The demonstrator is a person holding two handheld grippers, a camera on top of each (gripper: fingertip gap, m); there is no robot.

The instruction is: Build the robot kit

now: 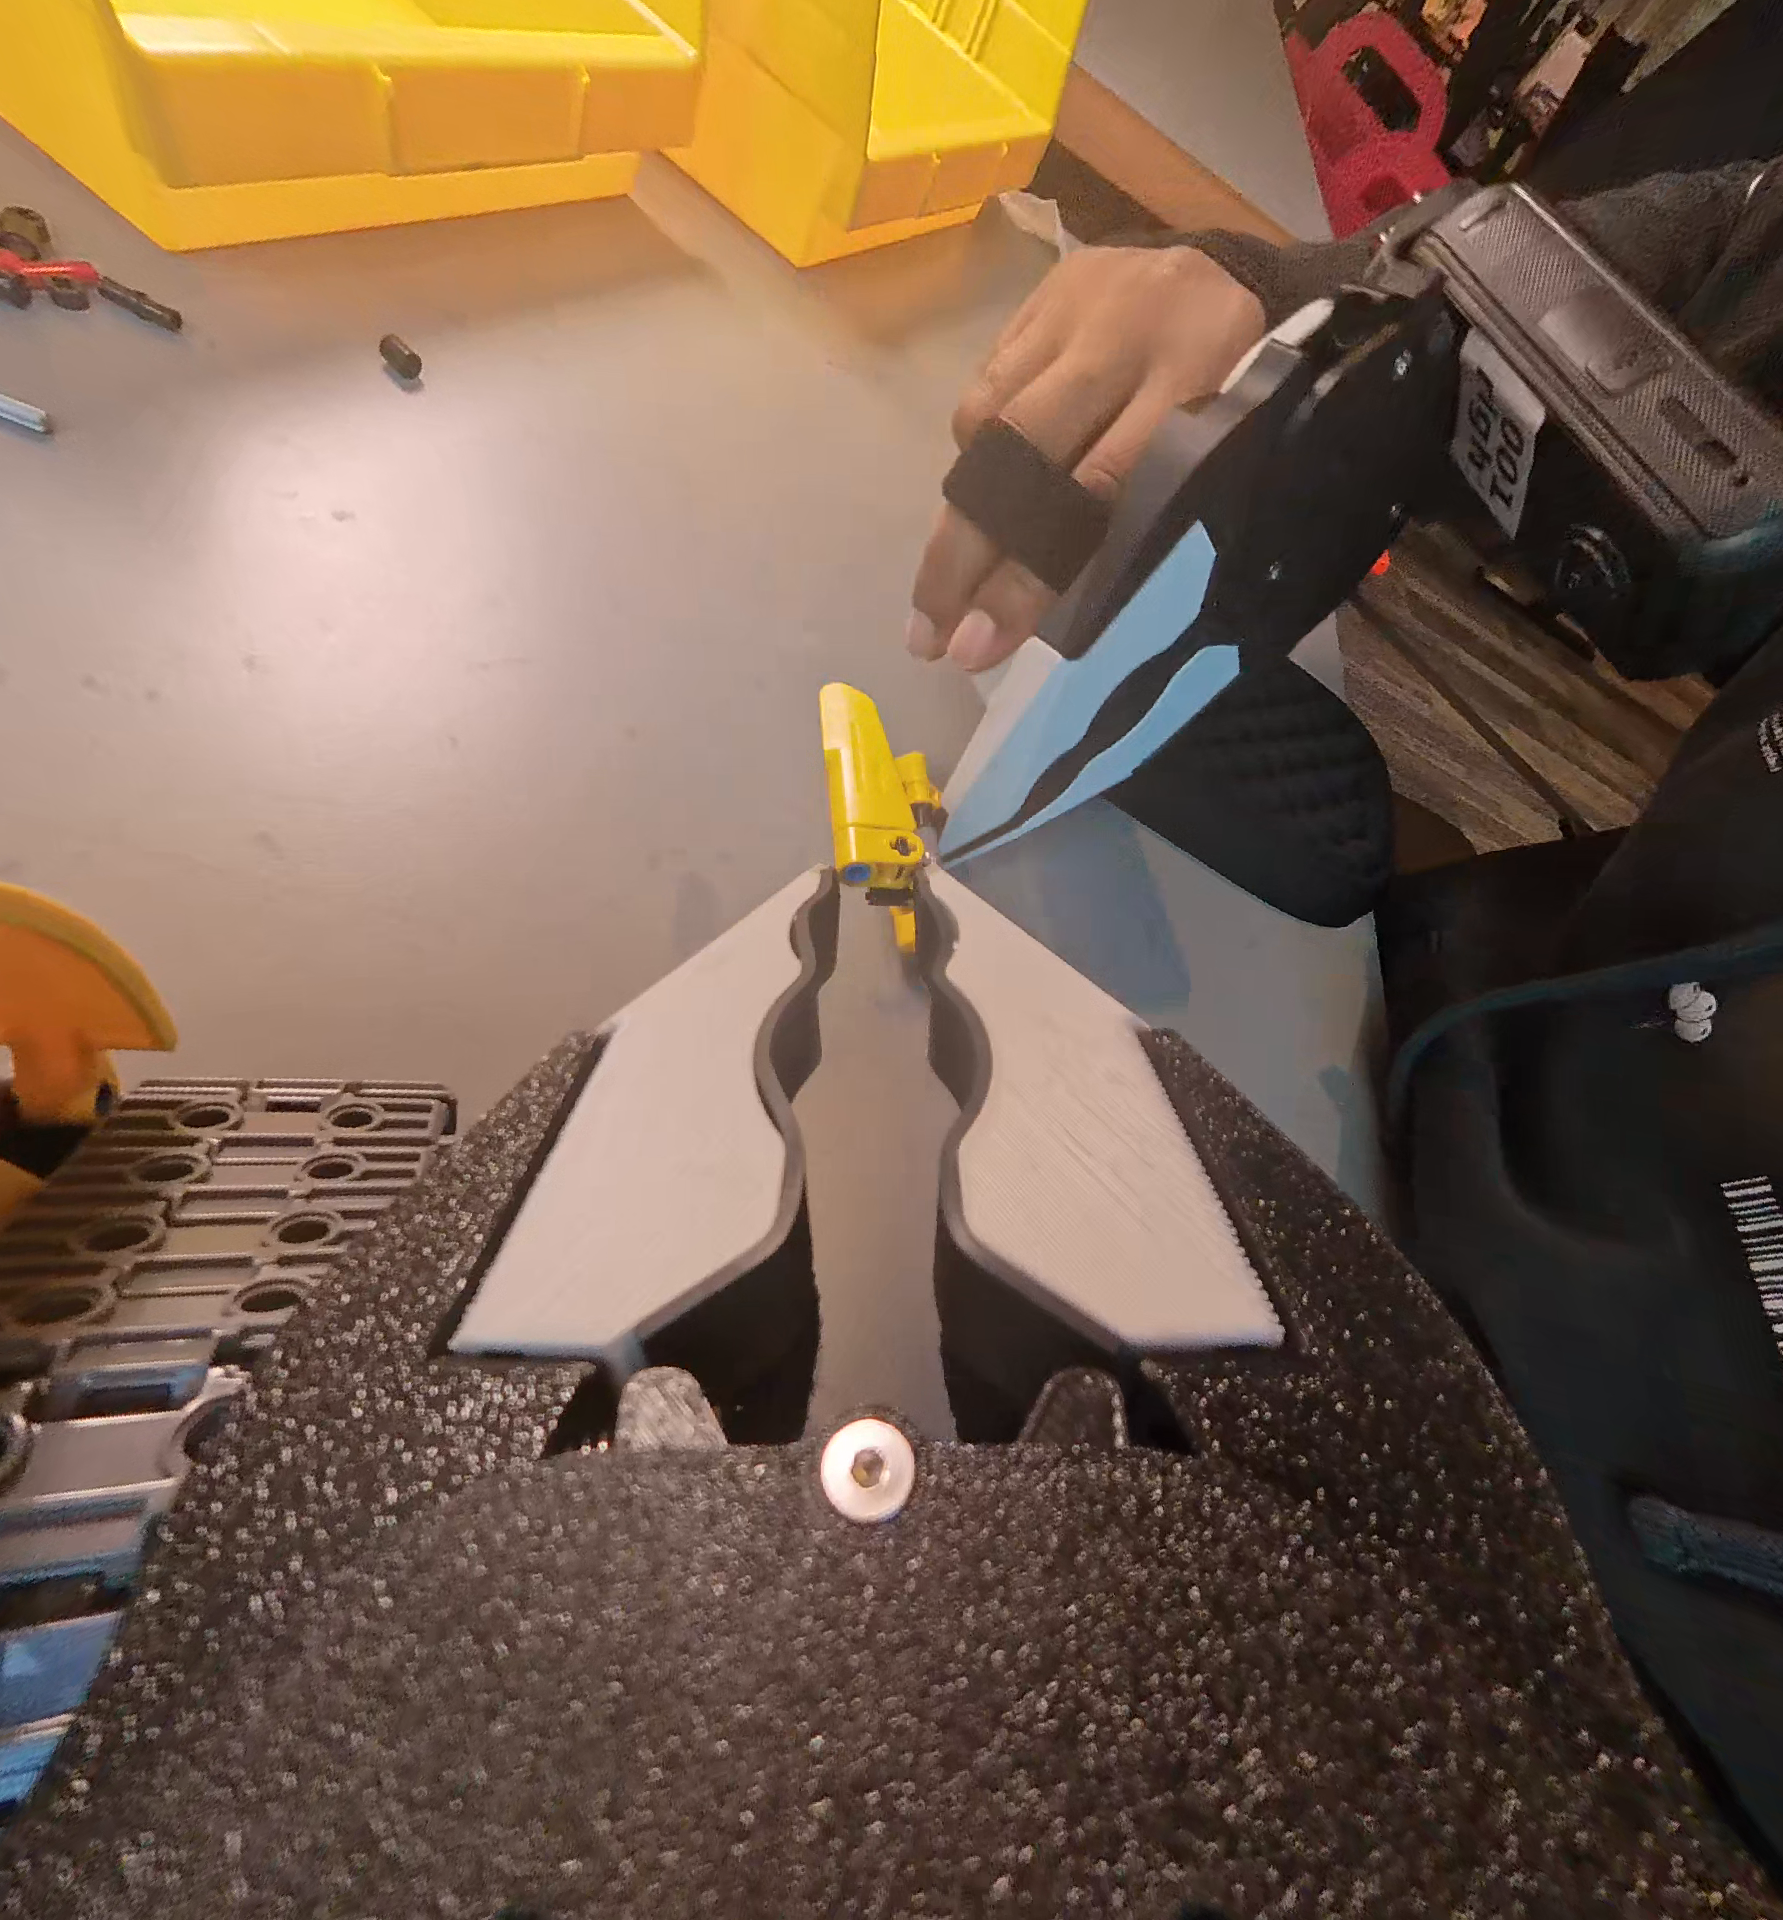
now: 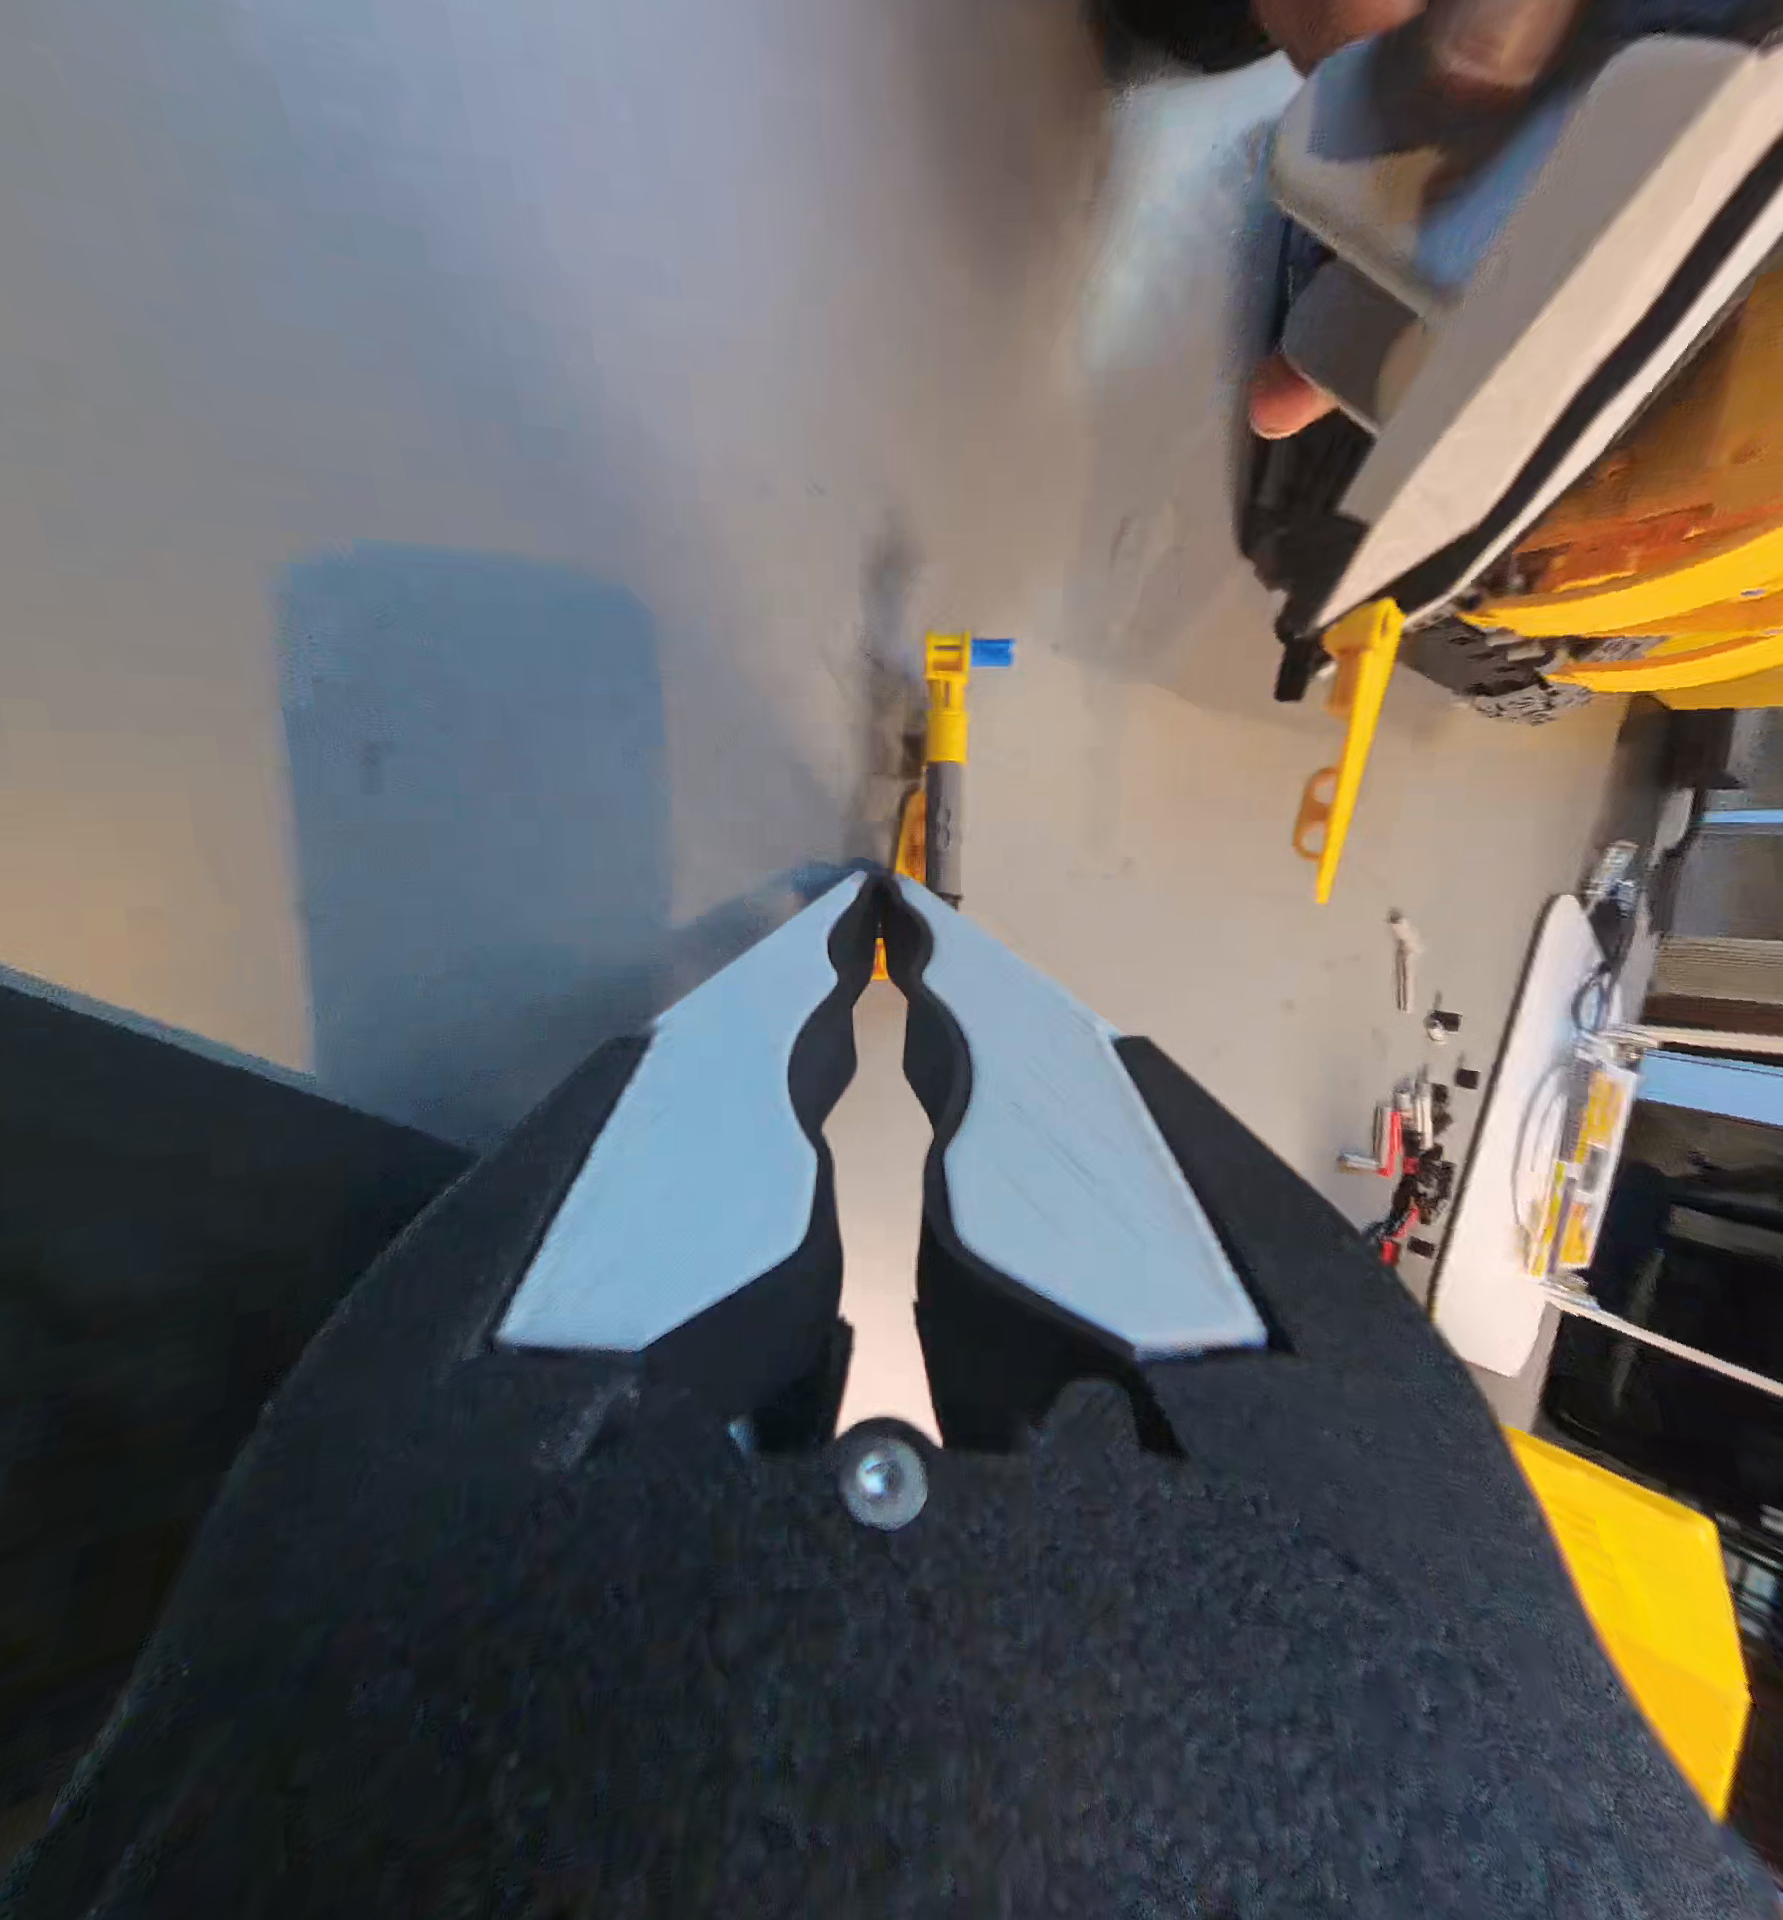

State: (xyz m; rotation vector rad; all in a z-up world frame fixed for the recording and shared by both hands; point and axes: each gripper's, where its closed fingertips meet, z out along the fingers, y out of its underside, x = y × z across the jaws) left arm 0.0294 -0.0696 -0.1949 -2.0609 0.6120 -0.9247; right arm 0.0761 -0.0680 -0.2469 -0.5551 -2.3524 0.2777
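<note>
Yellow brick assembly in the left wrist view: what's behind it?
Behind the yellow brick assembly, bare grey tabletop, then yellow bins at the far edge. Left gripper pinches its base; right gripper touches its side. The table strip directly behind is hidden.

Left claw (image 1: 879, 883) narrowed; right claw (image 2: 882, 883) closed

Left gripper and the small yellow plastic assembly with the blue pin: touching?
Touching. In the left wrist view the left gripper tips close on the yellow assembly's lower end, no gap visible.

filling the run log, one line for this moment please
left gripper: shut on small yellow plastic toy-brick assembly | right gripper: shut on same assembly | grey tabletop beneath
</note>
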